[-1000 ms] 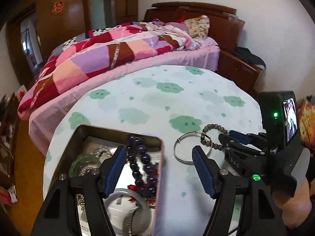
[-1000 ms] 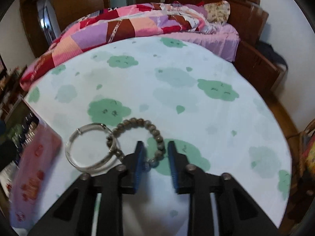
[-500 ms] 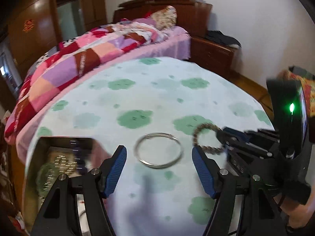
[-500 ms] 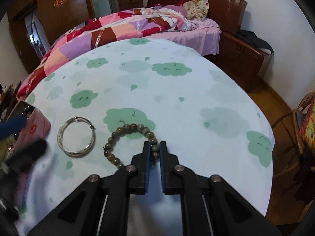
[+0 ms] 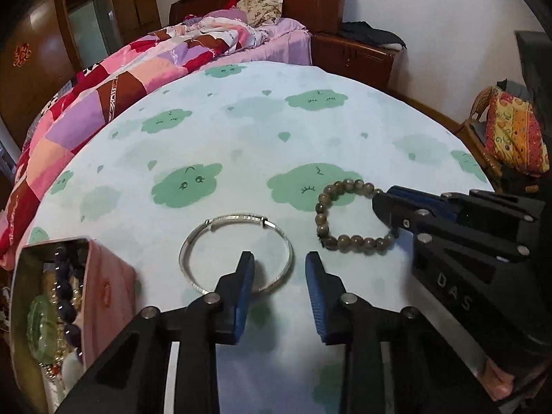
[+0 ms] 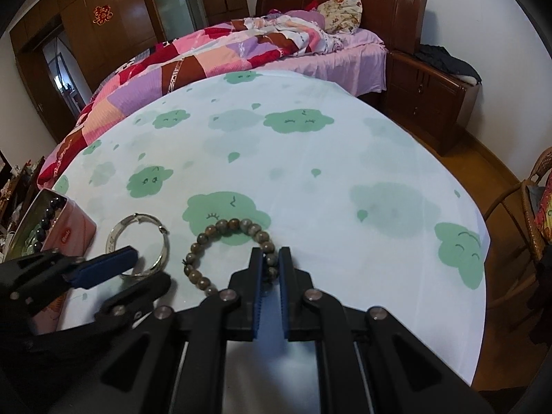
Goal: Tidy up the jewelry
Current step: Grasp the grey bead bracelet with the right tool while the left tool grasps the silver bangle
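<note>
A silver bangle (image 5: 238, 252) lies on the cloud-print tablecloth (image 5: 241, 131). My left gripper (image 5: 280, 262) is open and straddles the bangle's near right rim, one finger inside the ring, one outside. It also shows in the right wrist view (image 6: 141, 269) over the bangle (image 6: 138, 241). A brown bead bracelet (image 5: 348, 217) lies to the right. My right gripper (image 6: 270, 257) is shut on the bracelet's (image 6: 227, 245) near right beads; it also shows in the left wrist view (image 5: 388, 214). An open pink tin (image 5: 114, 286) at the left holds several pieces of jewelry.
A bed with a patchwork quilt (image 6: 193, 55) stands beyond the table. A wooden nightstand (image 6: 431, 96) is at the back right, a wicker chair (image 6: 528, 207) at the right. The table's far and right edges drop to the wood floor.
My left gripper moved right from over the tin to the bangle and narrowed around its rim. My right gripper closed on the bead bracelet.
</note>
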`<state>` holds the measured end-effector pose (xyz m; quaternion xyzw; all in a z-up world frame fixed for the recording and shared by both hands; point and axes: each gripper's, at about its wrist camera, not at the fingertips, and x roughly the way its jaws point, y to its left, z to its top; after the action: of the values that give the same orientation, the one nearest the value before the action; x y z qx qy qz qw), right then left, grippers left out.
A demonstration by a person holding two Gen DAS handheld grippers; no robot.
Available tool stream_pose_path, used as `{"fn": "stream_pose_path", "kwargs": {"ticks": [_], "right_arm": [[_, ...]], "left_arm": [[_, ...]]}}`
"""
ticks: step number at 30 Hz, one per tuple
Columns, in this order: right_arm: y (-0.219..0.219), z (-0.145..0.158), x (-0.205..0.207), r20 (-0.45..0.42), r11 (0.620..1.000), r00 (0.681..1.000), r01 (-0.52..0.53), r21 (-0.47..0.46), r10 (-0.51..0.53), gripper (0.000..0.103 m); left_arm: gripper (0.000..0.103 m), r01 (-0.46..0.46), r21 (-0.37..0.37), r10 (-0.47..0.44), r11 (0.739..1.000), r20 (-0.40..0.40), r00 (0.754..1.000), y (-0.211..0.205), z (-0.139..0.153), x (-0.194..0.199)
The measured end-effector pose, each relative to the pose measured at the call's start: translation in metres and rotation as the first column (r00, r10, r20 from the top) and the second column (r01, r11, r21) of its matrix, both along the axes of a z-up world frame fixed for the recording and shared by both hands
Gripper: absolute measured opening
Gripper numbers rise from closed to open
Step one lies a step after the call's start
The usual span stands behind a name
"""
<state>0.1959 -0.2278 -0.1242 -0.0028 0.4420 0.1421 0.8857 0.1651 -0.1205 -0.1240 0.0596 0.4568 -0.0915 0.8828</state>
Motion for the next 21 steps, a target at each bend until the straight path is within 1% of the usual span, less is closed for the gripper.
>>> {"fn": "stream_pose_path", "kwargs": {"ticks": [2,3,4,5,8,12,15,17,21], "right_arm": [[0.001,0.000,0.000,0.000,1.000,1.000,0.000,0.001,0.000,0.009],[0.001,0.000,0.000,0.000,1.000,1.000,0.000,0.000,0.000,0.009],[0.000,0.000,0.000,0.000,1.000,1.000,-0.001,-0.002,0.001,0.009],[0.000,0.000,0.000,0.000,1.000,1.000,-0.001,-0.002,0.001,0.009],[0.000,0.000,0.000,-0.001,1.000,1.000,0.000,0.002,0.000,0.009],[-0.001,0.000,0.000,-0.002,1.000,1.000,0.000,0.014,0.000,0.009],[-0.008,0.002,0.000,0.000,0.999,1.000,0.015,0.046,-0.015,0.010],[-0.013,0.007,-0.004,0.016,0.996,1.000,0.018,0.082,-0.020,0.010],[-0.014,0.015,-0.016,0.044,0.994,0.999,0.010,0.110,-0.015,0.010]], "left_arm": [[0.023,0.010,-0.013,-0.010,1.000,0.007,1.000,0.000,0.000,0.000],[0.010,0.018,-0.012,-0.018,1.000,0.012,1.000,-0.001,0.000,-0.002],[0.004,0.034,-0.008,-0.033,0.999,0.018,0.999,-0.003,0.000,-0.004],[0.003,0.043,-0.004,-0.043,0.999,0.019,0.999,-0.004,0.000,-0.006],[0.003,0.044,-0.030,-0.044,0.999,0.018,0.999,-0.002,0.001,-0.014],[0.003,0.051,-0.046,-0.049,0.998,0.042,0.998,0.001,0.006,-0.030],[0.003,0.052,-0.072,-0.047,0.996,0.074,0.996,0.007,0.016,-0.044],[0.003,0.045,-0.094,-0.037,0.995,0.091,0.995,0.014,0.024,-0.053],[0.003,0.043,-0.131,-0.026,0.990,0.125,0.992,0.022,0.038,-0.068]]}}
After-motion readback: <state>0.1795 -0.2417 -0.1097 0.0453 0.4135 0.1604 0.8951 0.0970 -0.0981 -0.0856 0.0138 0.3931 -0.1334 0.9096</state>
